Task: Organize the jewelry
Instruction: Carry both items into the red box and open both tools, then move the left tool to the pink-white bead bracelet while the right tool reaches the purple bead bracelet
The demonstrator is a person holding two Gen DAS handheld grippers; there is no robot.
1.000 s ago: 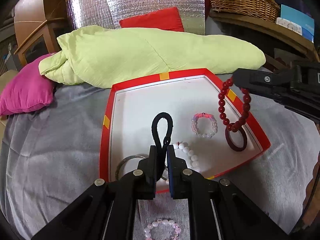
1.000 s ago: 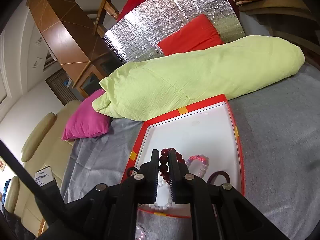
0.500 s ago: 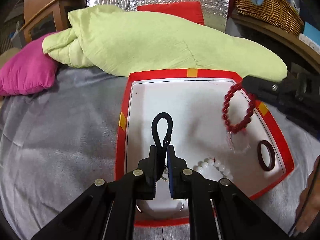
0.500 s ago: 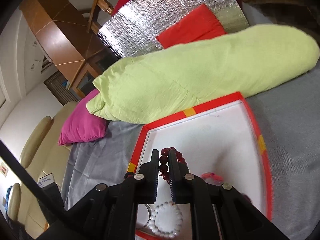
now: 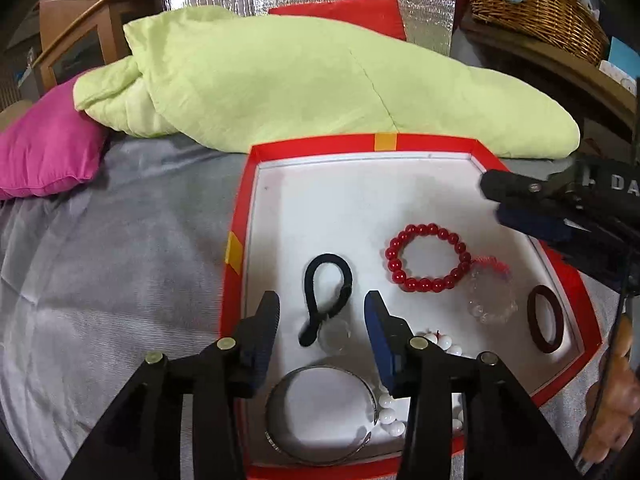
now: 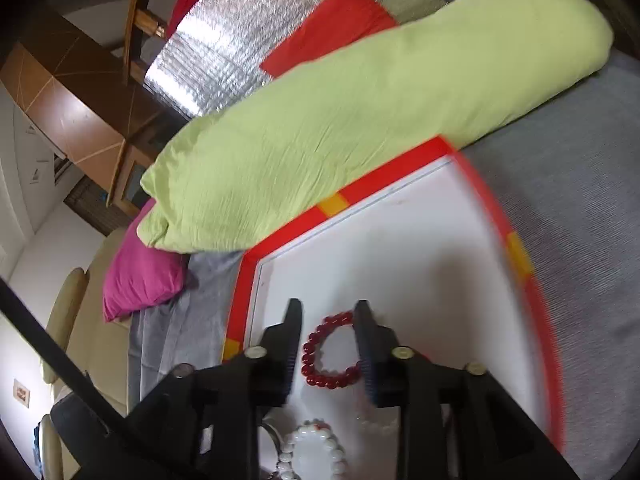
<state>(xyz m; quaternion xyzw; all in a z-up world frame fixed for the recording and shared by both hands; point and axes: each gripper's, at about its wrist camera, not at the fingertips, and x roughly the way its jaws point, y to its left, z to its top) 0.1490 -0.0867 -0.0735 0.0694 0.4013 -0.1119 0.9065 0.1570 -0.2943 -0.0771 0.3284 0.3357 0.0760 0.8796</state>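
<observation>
A red-rimmed tray point(image 5: 236, 264) with a white floor is seen lying on a bed covered in grey cloth point(image 5: 112, 264); a pale green quilt point(image 5: 320, 84) is bunched just behind it, a magenta cushion point(image 5: 44, 156) off to the side.

Left gripper point(image 5: 322, 312): jaws are opening, nothing pressed between the pads. A black looped cord point(image 5: 326, 300) lies on the tray floor between the fingers, released.

Right gripper point(image 6: 327, 338): jaws likewise opening. A red bead bracelet point(image 6: 328, 350) is seen flat on the tray between the fingers, not gripped. In the left view that bracelet point(image 5: 428, 258) lies near the tray's middle, the right gripper point(image 5: 500, 200) above and beside it.

Also noted in the tray: a silver bangle point(image 5: 320, 412) at the near edge, white beads point(image 5: 388, 408) touching it, a clear bead bracelet point(image 5: 490, 300) with a red tassel just beside the red one, and a dark maroon ring point(image 5: 544, 318) near the far-side rim.
</observation>
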